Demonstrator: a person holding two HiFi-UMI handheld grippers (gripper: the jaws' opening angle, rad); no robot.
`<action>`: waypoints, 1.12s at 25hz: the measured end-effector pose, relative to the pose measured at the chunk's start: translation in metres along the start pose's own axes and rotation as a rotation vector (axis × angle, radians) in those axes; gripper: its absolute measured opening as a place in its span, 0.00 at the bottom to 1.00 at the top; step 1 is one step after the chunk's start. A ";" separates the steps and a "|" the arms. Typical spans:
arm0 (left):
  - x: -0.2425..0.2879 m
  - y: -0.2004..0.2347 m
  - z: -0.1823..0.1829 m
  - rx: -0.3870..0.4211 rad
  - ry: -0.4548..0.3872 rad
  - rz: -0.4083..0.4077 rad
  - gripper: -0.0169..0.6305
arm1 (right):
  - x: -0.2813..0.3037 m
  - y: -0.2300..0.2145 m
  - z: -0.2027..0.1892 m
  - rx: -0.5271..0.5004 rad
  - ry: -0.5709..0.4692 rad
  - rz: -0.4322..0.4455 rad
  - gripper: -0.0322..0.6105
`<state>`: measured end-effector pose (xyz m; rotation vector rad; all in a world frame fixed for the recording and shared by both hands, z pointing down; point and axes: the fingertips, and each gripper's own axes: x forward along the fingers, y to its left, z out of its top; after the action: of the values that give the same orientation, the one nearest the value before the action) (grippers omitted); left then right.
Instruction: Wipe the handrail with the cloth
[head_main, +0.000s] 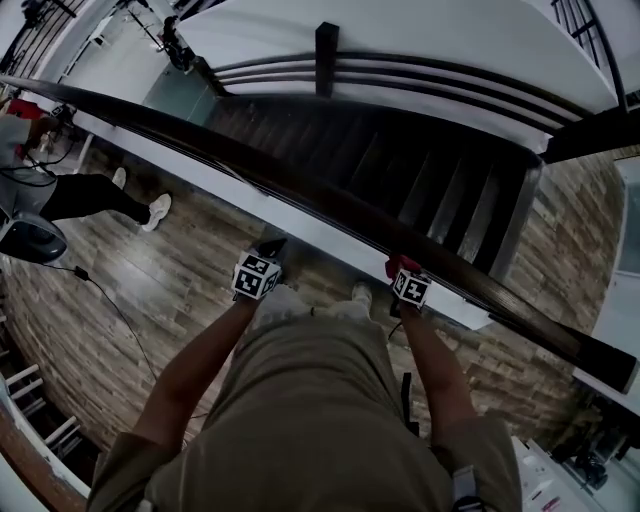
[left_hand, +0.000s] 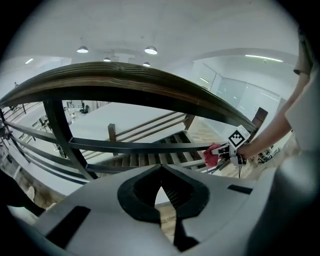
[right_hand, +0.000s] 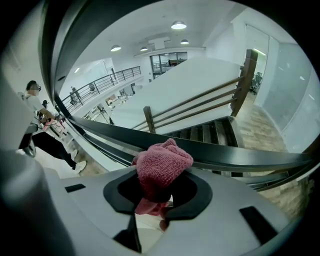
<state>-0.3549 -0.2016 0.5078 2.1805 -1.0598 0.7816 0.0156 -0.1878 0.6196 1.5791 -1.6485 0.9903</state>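
The dark wooden handrail runs across the head view from upper left to lower right, just beyond both grippers. My right gripper is shut on a red cloth close under the rail. In the right gripper view the bunched cloth bulges out of the jaws of my right gripper. My left gripper is shut and holds nothing, to the left of the right one. From the left gripper view the handrail arches overhead, past the closed jaws of my left gripper. The right gripper's cloth shows at the right of that view.
Below the handrail run dark metal bars on posts. A staircase drops away on the far side. A person stands on the wood floor at the left. A cable trails across the floor.
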 end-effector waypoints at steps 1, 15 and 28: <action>-0.004 0.015 -0.002 0.000 0.001 -0.007 0.05 | 0.003 0.011 0.002 0.011 0.004 -0.020 0.23; -0.050 0.145 -0.020 0.145 0.040 -0.149 0.05 | 0.035 0.123 0.016 0.073 -0.030 -0.137 0.23; -0.042 0.129 0.011 0.179 0.061 -0.132 0.05 | 0.046 0.161 0.038 0.081 -0.026 -0.024 0.23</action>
<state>-0.4798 -0.2560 0.5024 2.3332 -0.8339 0.9057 -0.1466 -0.2450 0.6259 1.6676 -1.6207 1.0402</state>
